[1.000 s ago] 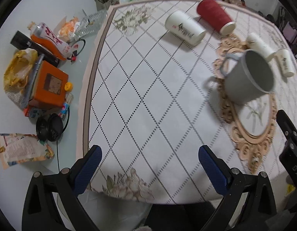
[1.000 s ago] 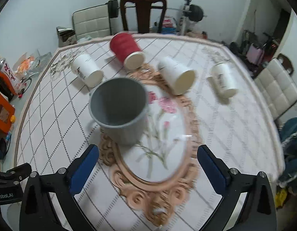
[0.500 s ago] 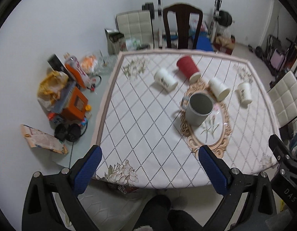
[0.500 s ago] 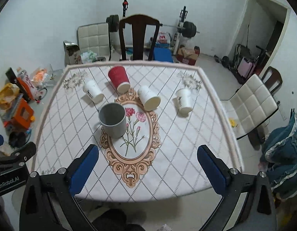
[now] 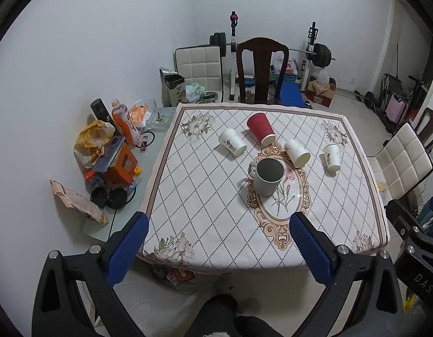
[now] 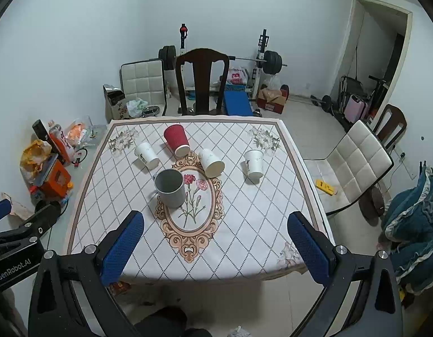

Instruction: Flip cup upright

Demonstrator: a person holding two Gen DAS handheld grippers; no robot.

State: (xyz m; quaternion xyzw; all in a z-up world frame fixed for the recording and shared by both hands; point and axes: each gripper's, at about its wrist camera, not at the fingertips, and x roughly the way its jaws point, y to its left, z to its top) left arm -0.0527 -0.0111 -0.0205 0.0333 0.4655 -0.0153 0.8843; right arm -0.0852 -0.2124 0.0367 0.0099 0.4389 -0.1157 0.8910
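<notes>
A grey mug (image 5: 266,177) stands upright on the patterned table (image 5: 205,196), its handle to the left; it also shows in the right wrist view (image 6: 170,187). A red paper cup (image 5: 261,128) (image 6: 177,139) and three white paper cups (image 5: 232,142) (image 5: 297,153) (image 5: 332,156) lie on their sides behind it. My left gripper (image 5: 218,245) is open and empty, high above and back from the table's near edge. My right gripper (image 6: 216,245) is open and empty at the same height.
A dark wooden chair (image 5: 261,73) stands at the table's far side and a white padded chair (image 6: 357,165) at its right. A side surface at the left holds an orange box (image 5: 118,165), bottles and bags. Gym equipment lines the back wall.
Both grippers have pulled far up and back from the table; the mug and cups now look small and the whole room shows. The mug stays upright.
</notes>
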